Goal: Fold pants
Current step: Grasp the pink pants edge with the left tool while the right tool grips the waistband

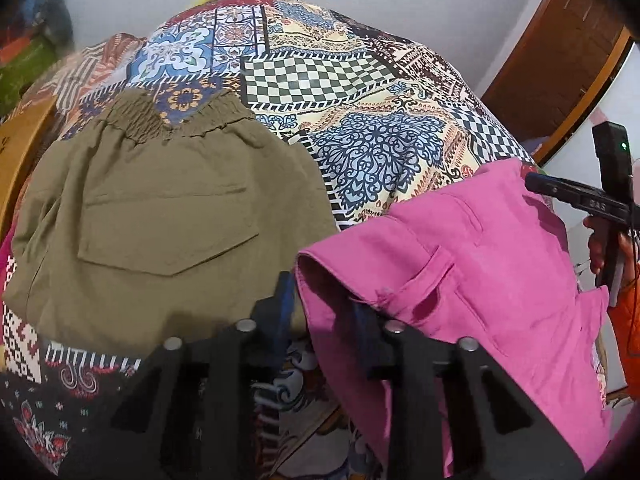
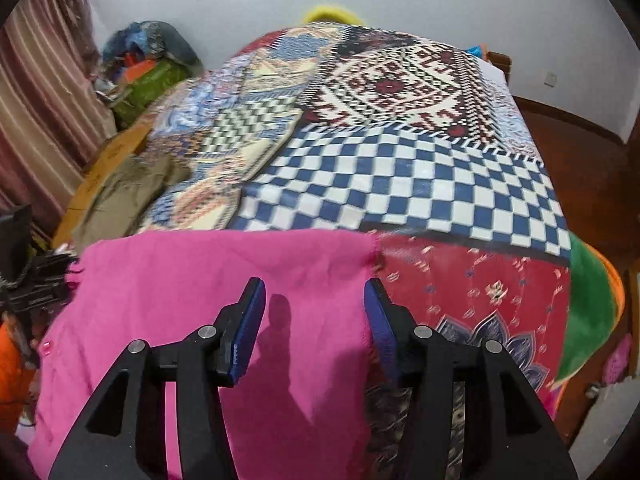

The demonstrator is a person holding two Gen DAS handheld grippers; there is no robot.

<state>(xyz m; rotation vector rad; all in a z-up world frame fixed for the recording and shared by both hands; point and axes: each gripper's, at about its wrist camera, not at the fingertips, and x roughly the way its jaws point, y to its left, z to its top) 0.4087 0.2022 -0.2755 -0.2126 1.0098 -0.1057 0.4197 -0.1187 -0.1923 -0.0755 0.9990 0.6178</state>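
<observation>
Pink pants (image 1: 480,264) lie on the patterned bedspread (image 1: 360,92) at the near right, waistband and pocket toward me. My left gripper (image 1: 324,304) has its jaws apart, with the pink waistband edge lying against its right finger (image 1: 362,316). In the right wrist view the pink pants (image 2: 208,300) lie spread flat with their frayed hem at the far side. My right gripper (image 2: 314,320) is open just above the pink cloth near its right edge. It also shows in the left wrist view (image 1: 576,196) at the right.
Folded olive pants (image 1: 160,208) lie on the bed to the left, also seen in the right wrist view (image 2: 120,196). A wooden door (image 1: 560,40) stands at the right. Curtains (image 2: 36,120) and a heap of bags (image 2: 152,60) are at the left.
</observation>
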